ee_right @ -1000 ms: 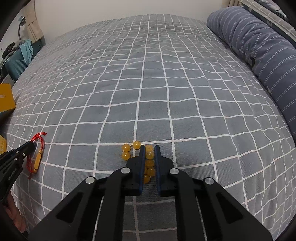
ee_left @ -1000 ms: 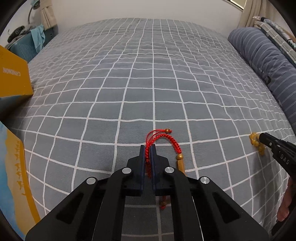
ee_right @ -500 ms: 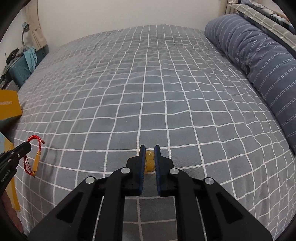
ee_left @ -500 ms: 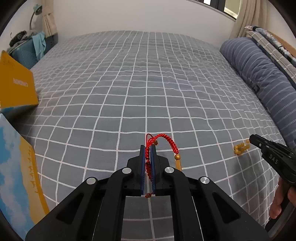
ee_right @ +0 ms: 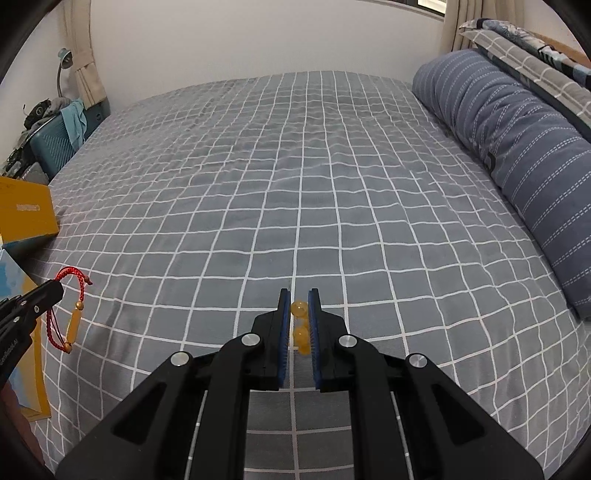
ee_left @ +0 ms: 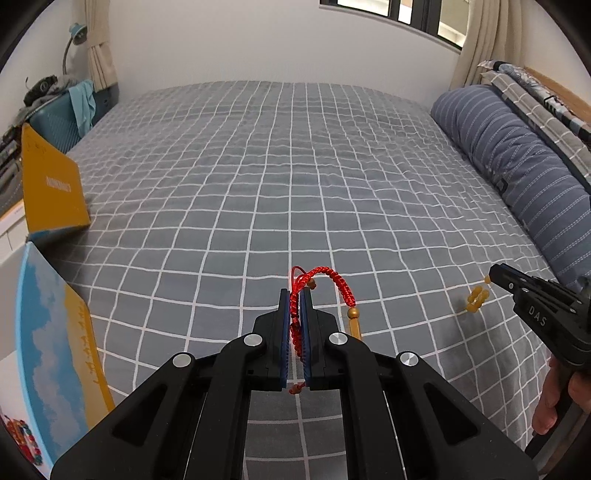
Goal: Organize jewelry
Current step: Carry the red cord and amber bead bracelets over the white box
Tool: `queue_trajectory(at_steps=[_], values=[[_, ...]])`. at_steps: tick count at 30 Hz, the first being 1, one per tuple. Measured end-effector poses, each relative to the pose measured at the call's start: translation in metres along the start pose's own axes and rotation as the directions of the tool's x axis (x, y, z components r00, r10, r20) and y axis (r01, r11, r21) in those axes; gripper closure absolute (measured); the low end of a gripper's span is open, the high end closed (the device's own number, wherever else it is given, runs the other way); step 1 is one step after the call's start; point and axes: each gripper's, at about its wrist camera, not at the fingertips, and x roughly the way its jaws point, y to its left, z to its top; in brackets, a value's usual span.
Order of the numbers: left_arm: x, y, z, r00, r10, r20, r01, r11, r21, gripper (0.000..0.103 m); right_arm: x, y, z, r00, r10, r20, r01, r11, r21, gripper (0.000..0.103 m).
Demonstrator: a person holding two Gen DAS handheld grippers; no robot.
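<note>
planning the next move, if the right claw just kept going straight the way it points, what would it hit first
Probably the grey checked bedspread. The right claw, shut on the amber bead bracelet, points slightly down across open bed, with nothing nearer in line. The far wall lies beyond; depth is uncertain.

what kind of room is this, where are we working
Most likely a bedroom: the work surface is a bed with a grey checked bedspread, a long striped blue bolster pillow lies along its right side, and a curtained window and desk lamp stand by the walls.
</note>
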Motion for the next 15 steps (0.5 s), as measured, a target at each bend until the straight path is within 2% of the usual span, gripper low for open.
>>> queue_trajectory(at_steps=[15], values=[[-0.031, 0.01, -0.007, 1.0, 0.011, 0.005, -0.011, 1.0, 0.013, 0.098, -0.028, 0.017, -0.005, 1.0, -0.023, 0.015, 0.024, 0.999, -0.035, 0.094]])
